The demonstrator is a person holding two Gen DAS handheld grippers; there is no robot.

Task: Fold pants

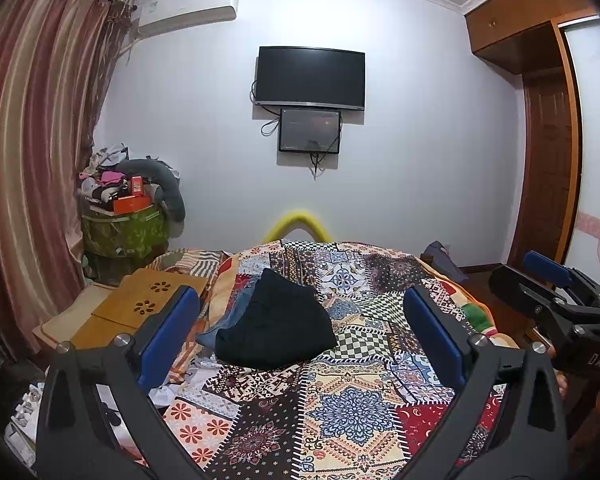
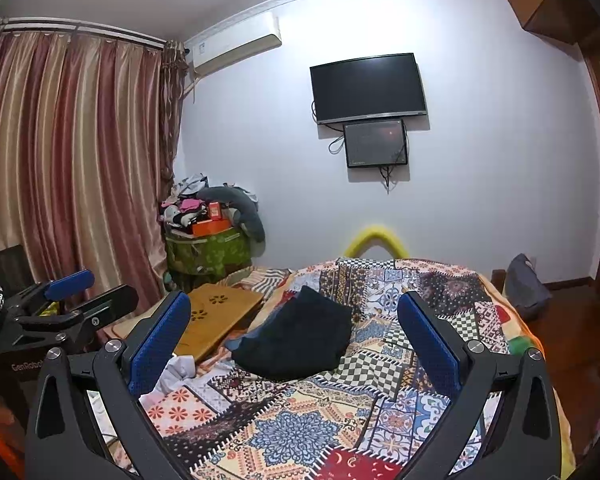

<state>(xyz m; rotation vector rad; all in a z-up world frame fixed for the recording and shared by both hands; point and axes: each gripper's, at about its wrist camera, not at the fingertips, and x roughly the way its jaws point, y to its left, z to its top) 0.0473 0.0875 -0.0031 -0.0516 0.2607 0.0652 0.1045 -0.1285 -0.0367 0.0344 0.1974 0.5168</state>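
Note:
Dark black pants (image 1: 276, 320) lie in a folded heap on the patchwork quilt (image 1: 352, 408), on top of a blue denim garment (image 1: 228, 316). They also show in the right wrist view (image 2: 300, 340). My left gripper (image 1: 300, 320) is open and empty, held above the bed short of the pants. My right gripper (image 2: 296, 332) is open and empty, also held back above the quilt (image 2: 300, 428). The right gripper shows at the right edge of the left wrist view (image 1: 556, 300), and the left gripper at the left of the right wrist view (image 2: 72, 296).
A wooden lap desk (image 1: 140, 304) lies on the bed left of the pants. White cloth (image 2: 176, 372) is crumpled at the bed's left edge. A cluttered green stand (image 1: 124, 224) and curtains (image 1: 32, 160) are at left. A TV (image 1: 312, 76) hangs on the far wall. A wardrobe (image 1: 548, 152) stands right.

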